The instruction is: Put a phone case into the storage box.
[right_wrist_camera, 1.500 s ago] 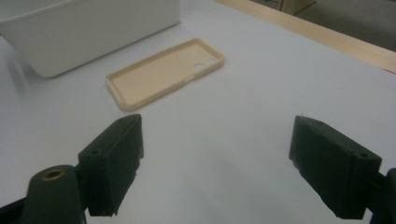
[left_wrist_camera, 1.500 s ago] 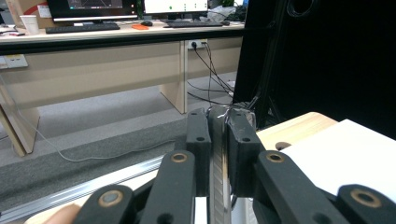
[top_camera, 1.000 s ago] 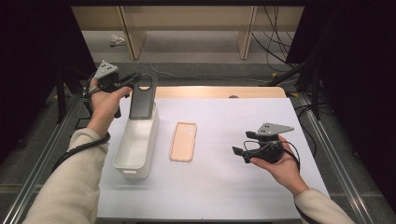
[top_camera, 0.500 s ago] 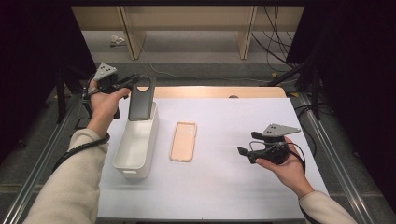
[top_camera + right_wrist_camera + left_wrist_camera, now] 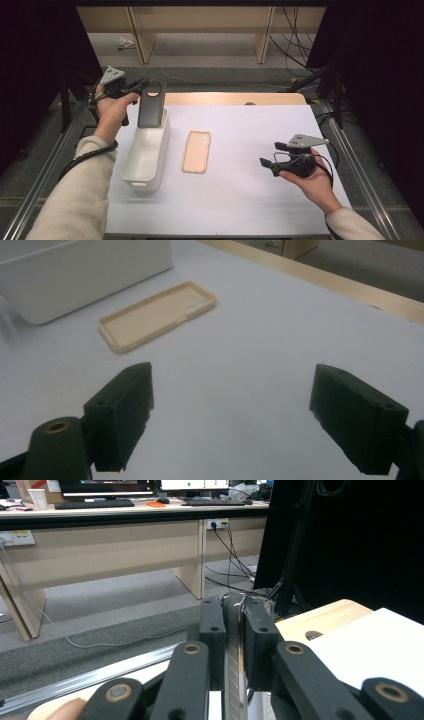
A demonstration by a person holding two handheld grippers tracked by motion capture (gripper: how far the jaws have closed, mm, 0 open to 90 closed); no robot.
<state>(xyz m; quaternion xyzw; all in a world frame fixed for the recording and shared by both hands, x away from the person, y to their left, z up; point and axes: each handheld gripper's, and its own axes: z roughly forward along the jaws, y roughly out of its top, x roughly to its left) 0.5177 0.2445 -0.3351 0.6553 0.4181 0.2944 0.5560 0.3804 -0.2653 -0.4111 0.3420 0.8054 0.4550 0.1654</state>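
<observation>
Left gripper fingers clamp the dark, flat, rigid phone case by its top edge, over the white plastic bin near the worktop's left edge – light, thin, probably slippery. Right gripper fingers gape, empty.

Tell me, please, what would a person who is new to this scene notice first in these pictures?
First, the dark phone case, pinched edge-on by the left gripper and hanging over the far end of the white bin at the table's left. Next, the beige phone case, lying open side up on the white table beside the bin. The right gripper hovers open at the right, its fingers spread wide.
</observation>
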